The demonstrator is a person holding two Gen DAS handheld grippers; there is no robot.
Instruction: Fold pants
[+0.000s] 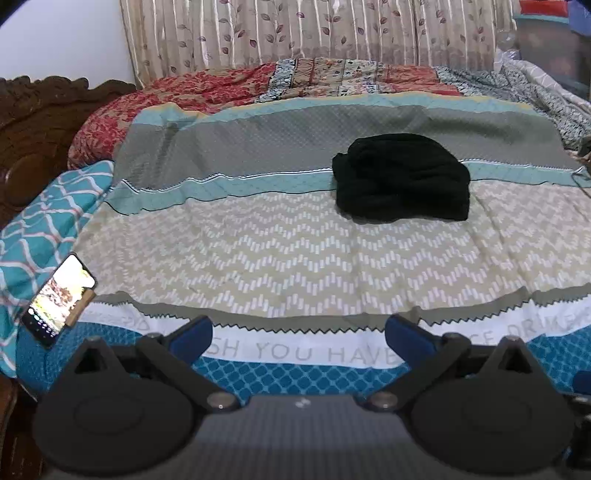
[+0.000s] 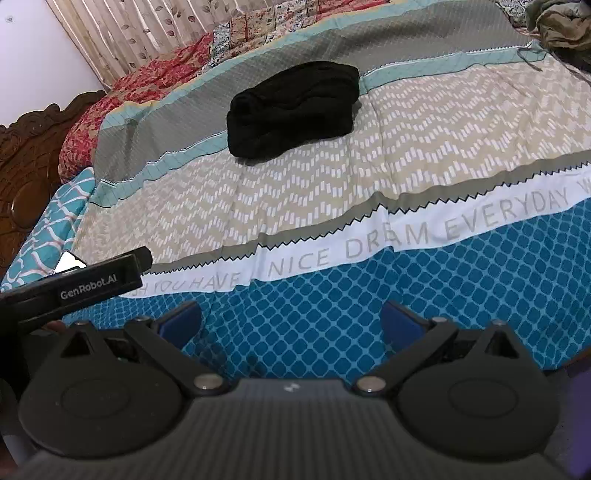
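Observation:
Black pants (image 1: pixel 402 177) lie in a compact folded bundle on the bed's striped cover, far ahead of both grippers; they also show in the right wrist view (image 2: pixel 295 107). My left gripper (image 1: pixel 298 332) is open and empty, held over the near edge of the bed. My right gripper (image 2: pixel 291 321) is open and empty, over the blue patterned strip at the near edge. The left gripper's body (image 2: pixel 85 288) shows at the left of the right wrist view. Neither gripper touches the pants.
The bed cover (image 1: pixel 280 258) spreads wide around the pants. A lit phone (image 1: pixel 59 299) leans on a teal pillow (image 1: pixel 40 218) at left. A carved wooden headboard (image 1: pixel 33 129) stands at left. Crumpled quilts (image 1: pixel 332 79) and curtains lie beyond. Olive clothing (image 2: pixel 561 26) sits at the far right.

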